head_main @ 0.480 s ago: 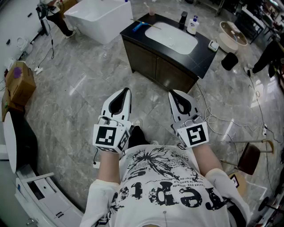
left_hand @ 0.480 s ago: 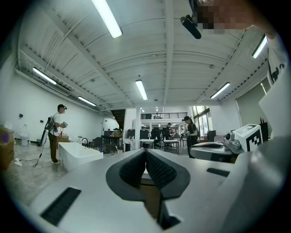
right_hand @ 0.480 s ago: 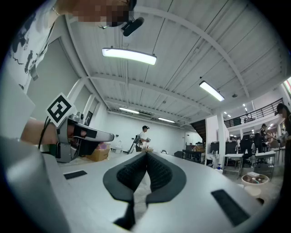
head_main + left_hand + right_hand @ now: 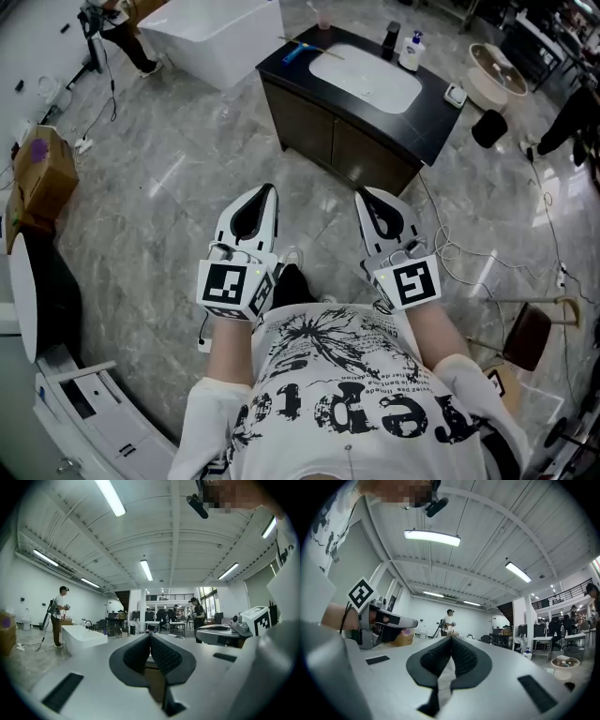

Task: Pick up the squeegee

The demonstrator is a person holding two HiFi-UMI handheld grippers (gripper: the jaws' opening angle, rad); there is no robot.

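Note:
The squeegee (image 4: 294, 52) is a small blue-handled tool lying at the far left corner of the black vanity top (image 4: 441, 127), left of the white sink (image 4: 366, 80). My left gripper (image 4: 265, 192) and right gripper (image 4: 362, 195) are held side by side at waist height over the grey floor, well short of the vanity and pointing level toward it. Both are shut with nothing between the pads. In the left gripper view the jaws (image 4: 150, 637) meet tip to tip, and the right gripper view shows the same (image 4: 451, 639).
A white bathtub (image 4: 220, 33) stands left of the vanity, with a person (image 4: 122, 33) beside it. Bottles (image 4: 410, 52) sit on the counter's back right. A cardboard box (image 4: 42, 173) is at the left; cables (image 4: 469, 253) and a black bin (image 4: 489, 128) lie right.
The vanity has shifted very slightly in the head view. Both grippers keep the same pose and stay shut.

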